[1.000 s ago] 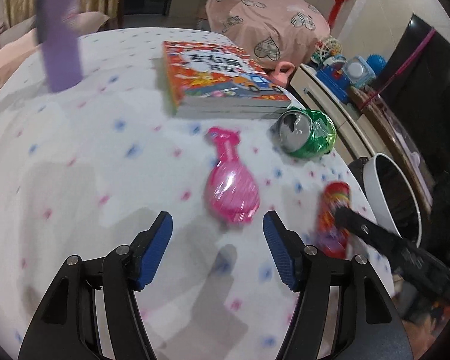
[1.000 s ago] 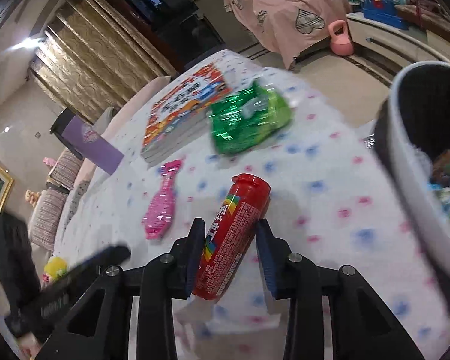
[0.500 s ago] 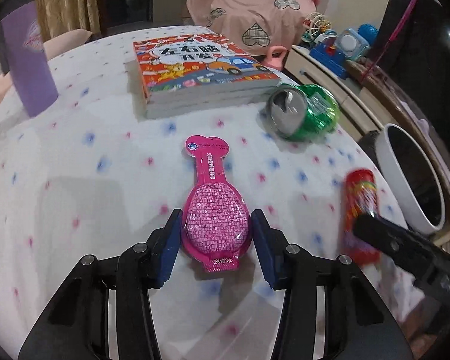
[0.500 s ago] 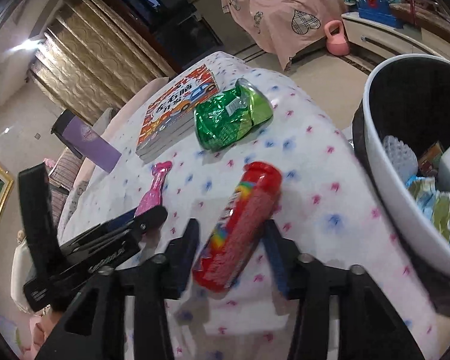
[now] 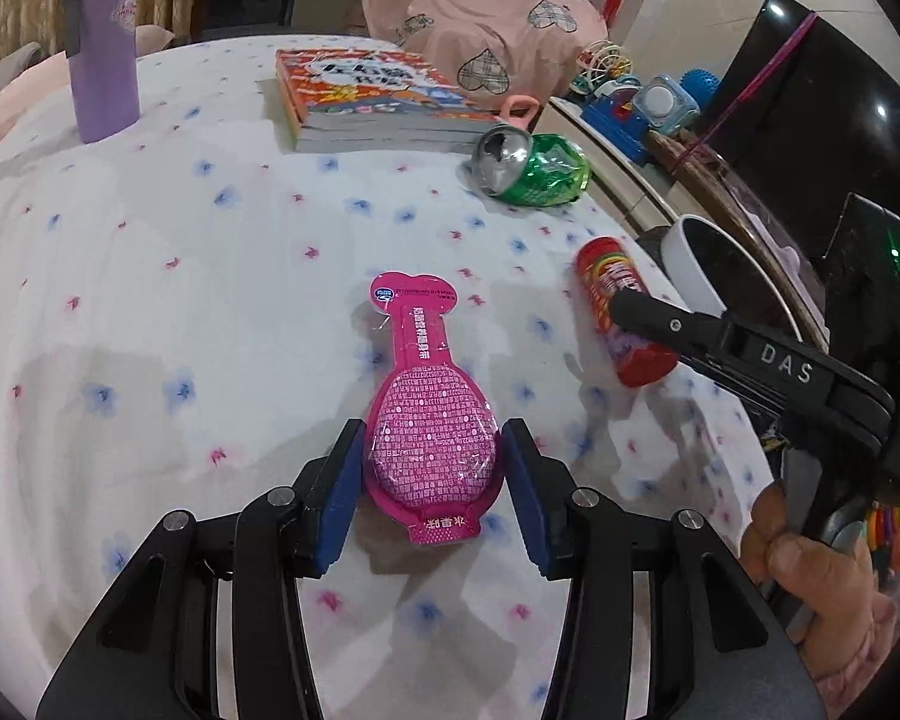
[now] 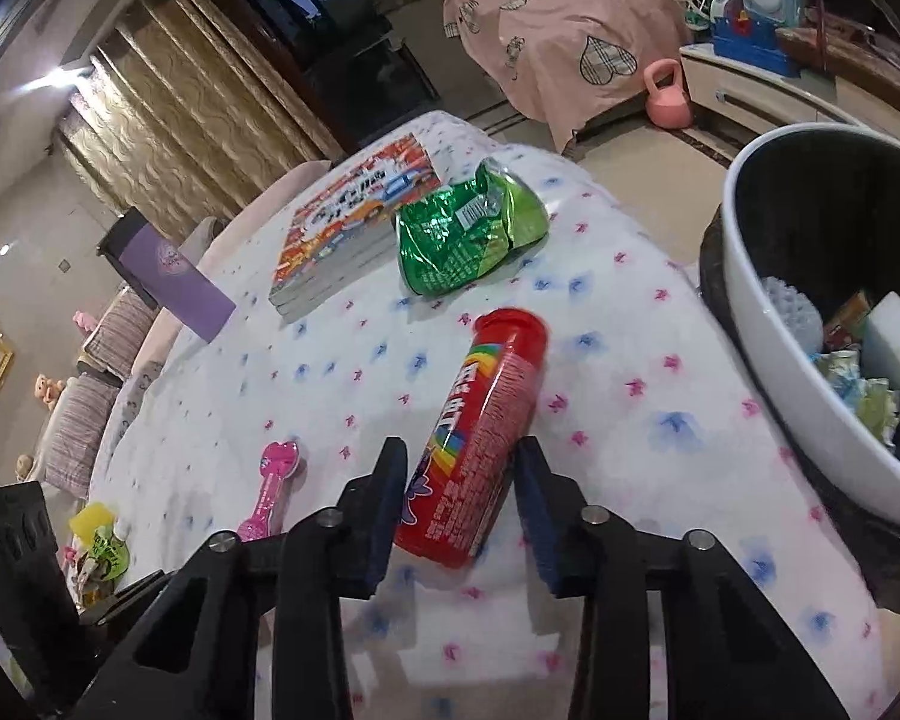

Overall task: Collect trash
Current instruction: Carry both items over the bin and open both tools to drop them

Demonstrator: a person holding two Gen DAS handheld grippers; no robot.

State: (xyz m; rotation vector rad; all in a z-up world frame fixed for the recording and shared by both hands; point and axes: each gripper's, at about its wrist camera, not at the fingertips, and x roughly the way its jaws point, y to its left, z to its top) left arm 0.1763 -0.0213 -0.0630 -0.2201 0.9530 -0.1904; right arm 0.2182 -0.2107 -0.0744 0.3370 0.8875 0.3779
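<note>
Left wrist view: pink blister pack (image 5: 429,450) flat on tabletop (image 5: 210,276), clamped between left tongs (image 5: 432,495). Red tube (image 6: 480,438) likewise pinched in right tongs (image 6: 459,510), near tabletop's edge. Trash bin (image 6: 768,324) just beyond that edge, open-mouthed, short clear path. Crushed green can (image 5: 531,171) beside book (image 5: 372,99), apart.

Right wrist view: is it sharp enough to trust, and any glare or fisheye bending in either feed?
Right wrist view: the red cylindrical candy tube is sharp, the white-rimmed trash bin slightly smeared, with a bright light flare at top left. Left wrist view: crisp on the pink bottle-shaped blister pack, a glossy highlight on the crushed green can, and the table edge bowed by the fisheye.
</note>
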